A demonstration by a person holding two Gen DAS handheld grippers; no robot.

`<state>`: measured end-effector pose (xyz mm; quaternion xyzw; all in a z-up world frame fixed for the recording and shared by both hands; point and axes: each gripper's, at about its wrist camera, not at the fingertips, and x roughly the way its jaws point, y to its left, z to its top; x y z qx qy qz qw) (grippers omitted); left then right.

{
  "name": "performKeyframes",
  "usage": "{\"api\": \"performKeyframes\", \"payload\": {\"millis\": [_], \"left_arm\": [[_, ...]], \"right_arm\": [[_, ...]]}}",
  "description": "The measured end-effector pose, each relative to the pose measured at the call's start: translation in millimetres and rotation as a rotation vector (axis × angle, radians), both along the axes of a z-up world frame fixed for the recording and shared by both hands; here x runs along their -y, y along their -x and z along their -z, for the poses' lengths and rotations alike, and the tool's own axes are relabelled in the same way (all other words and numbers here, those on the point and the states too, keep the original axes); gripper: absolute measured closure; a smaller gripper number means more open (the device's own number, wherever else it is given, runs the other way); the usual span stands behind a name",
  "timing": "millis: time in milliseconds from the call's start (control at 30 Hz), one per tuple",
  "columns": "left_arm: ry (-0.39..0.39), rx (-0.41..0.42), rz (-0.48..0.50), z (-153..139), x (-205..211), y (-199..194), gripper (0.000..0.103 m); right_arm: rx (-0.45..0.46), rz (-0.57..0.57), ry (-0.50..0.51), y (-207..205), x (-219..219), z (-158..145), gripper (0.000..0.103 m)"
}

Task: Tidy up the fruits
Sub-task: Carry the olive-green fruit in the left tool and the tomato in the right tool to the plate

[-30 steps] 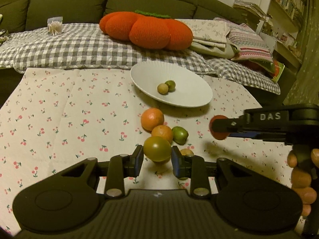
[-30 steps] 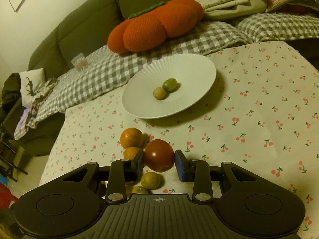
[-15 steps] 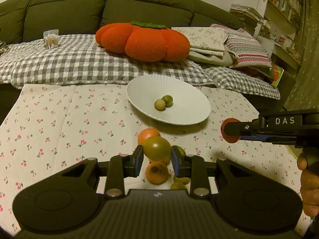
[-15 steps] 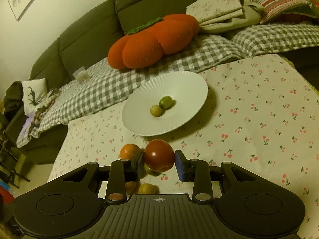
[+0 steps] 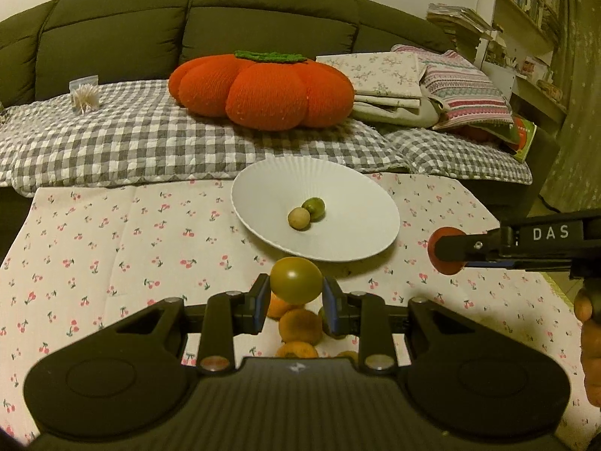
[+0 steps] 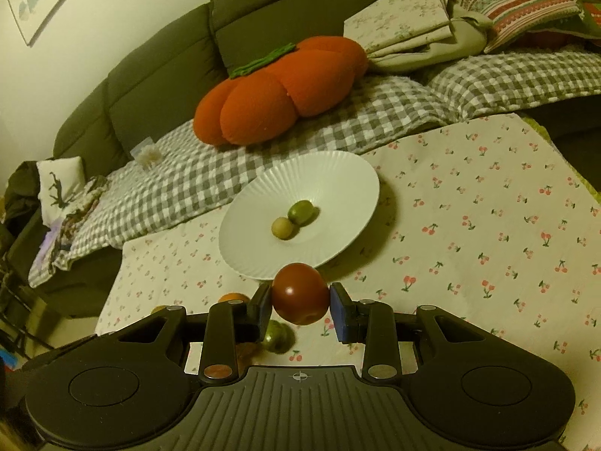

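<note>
Both grippers have risen off the cloth toward the plate. The left gripper (image 5: 296, 297) clamps a yellow-green tomato (image 5: 296, 280); the right gripper (image 6: 300, 306) clamps a red tomato (image 6: 299, 293). Beyond, the white plate (image 5: 349, 236) holds two small fruits (image 5: 306, 213).

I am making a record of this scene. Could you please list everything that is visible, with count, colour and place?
Ribbed white plate: one, white, on the cherry-print tablecloth.
Small round fruits: two, one tan and one green, touching, in the plate.
Loose fruits: several, orange and green, on the cloth below the grippers.
Pumpkin-shaped knitted cushion: one, orange, on the grey checked blanket.
Folded fabrics: a pile, pale and striped, right of the cushion.
Sofa: one, dark green, behind.
Left hand-held gripper: shut on a yellow-green round fruit.
Right hand-held gripper: shut on a dark red round fruit.
</note>
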<state>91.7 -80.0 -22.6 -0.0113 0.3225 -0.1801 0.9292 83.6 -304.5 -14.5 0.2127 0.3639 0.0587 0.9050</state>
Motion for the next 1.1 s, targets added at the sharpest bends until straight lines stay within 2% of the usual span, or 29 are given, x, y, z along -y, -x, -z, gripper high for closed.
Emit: {"api": "performKeyframes", "payload": {"millis": [500,733,867,1100], "left_arm": [[-0.019,0.034,0.046,-4,28,-37,0.075],[-0.028,0.017,0.075,12,48,-59,0.075],[-0.059,0.021,0.094,23,61,-69,0.075],[-0.083,0.018,0.097,35,59,-83,0.075]], "right_arm": [[0.000,0.000,0.021,-31,12,-3,0.071],[0.002,-0.005,0.032,-52,15,-1,0.071],[-0.006,-0.014,0.044,-67,13,5,0.071],[-0.017,-0.041,0.094,-94,4,19,0.071]]}}
